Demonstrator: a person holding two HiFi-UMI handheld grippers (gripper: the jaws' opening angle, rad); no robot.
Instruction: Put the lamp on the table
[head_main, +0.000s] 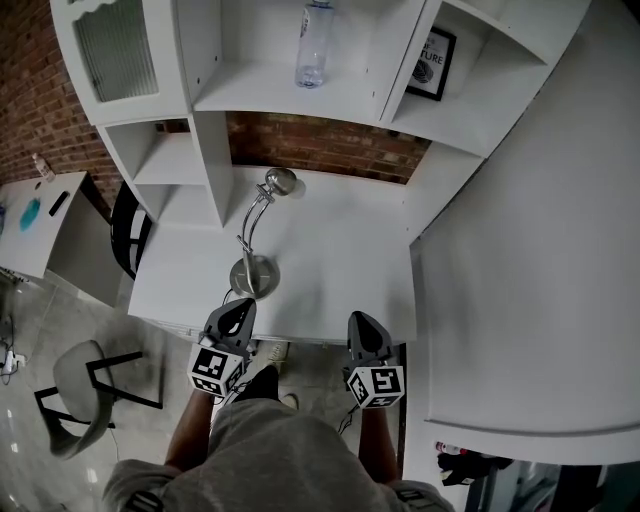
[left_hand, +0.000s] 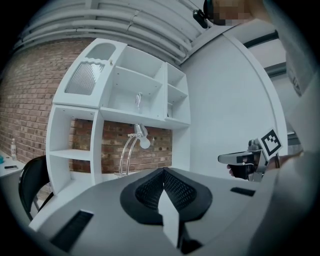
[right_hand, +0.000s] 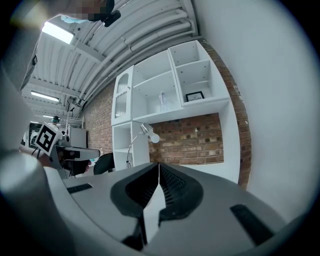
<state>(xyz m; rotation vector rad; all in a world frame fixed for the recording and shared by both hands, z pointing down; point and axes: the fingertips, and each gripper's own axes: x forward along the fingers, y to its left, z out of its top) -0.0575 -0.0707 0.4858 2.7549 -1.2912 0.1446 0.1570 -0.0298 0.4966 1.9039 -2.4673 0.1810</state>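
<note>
While the lamp (head_main: 254, 275) is standing upright on the white counter (head_main: 340, 250), its round base resting near the front edge and its curved neck leaning toward the brick wall (head_main: 320, 145), the task is looking finished to me, so the dangers are lying in whatever follows. The left gripper (head_main: 238, 308) is hovering just in front of that base with its jaws clenched on nothing. The right gripper (head_main: 365, 322) is hanging further along the same edge, likewise pinched together and empty. A careless sweep of the left gripper forward or sideways is posing the main risk: it could be nudging the base, and the tall neck carrying the lamp head (head_main: 281, 182) is likely making the whole thing quick to tip. Because the base is sitting closer to the front edge than to the wall, a shove could be sending it toward the floor (head_main: 30, 330). Whether a cord is trailing from it, I cannot tell.
</note>
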